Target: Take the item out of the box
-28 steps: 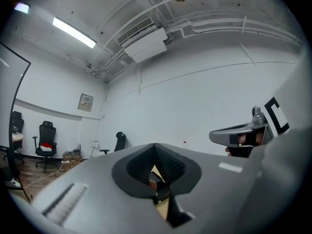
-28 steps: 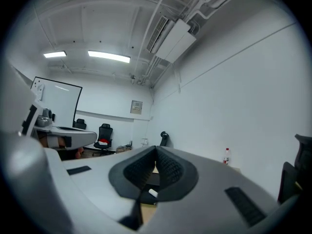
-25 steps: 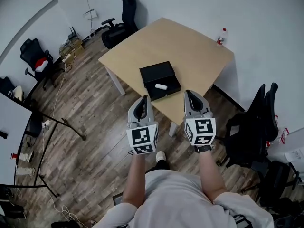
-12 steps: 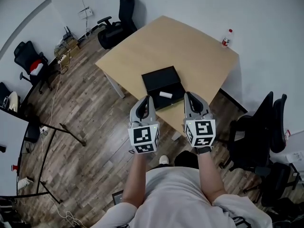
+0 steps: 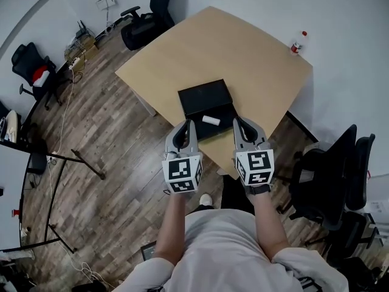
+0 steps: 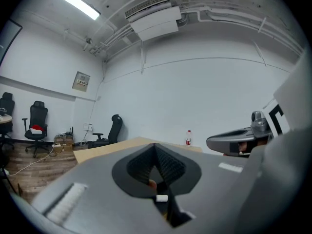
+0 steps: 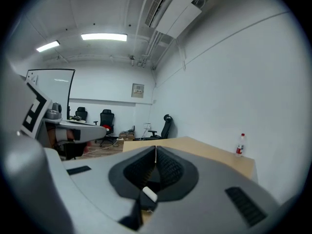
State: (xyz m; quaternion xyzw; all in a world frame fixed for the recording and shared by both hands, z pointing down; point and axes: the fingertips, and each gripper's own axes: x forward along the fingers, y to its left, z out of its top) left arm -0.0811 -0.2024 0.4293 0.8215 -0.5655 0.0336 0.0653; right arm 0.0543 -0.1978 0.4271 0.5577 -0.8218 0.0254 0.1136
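Note:
In the head view an open black box (image 5: 206,106) lies near the front corner of the wooden table (image 5: 243,47), with a small white item (image 5: 211,120) in its nearer half. My left gripper (image 5: 184,126) is held just short of the table's near edge, left of the box's front, jaws shut and empty. My right gripper (image 5: 240,122) hovers by the box's front right corner, also shut with nothing in it. Both gripper views look level across the room over the closed jaws; the left gripper (image 6: 155,146) and right gripper (image 7: 155,149) show their tips together.
A water bottle (image 5: 297,43) stands at the table's far right corner, seen too as a bottle (image 7: 239,145) in the right gripper view. Black office chairs (image 5: 143,23) stand behind the table and another chair (image 5: 328,175) at my right. Wooden floor lies to the left.
The head view has shifted closer to the table; the box now sits nearer both grippers. Both grippers stay shut and keep their spacing.

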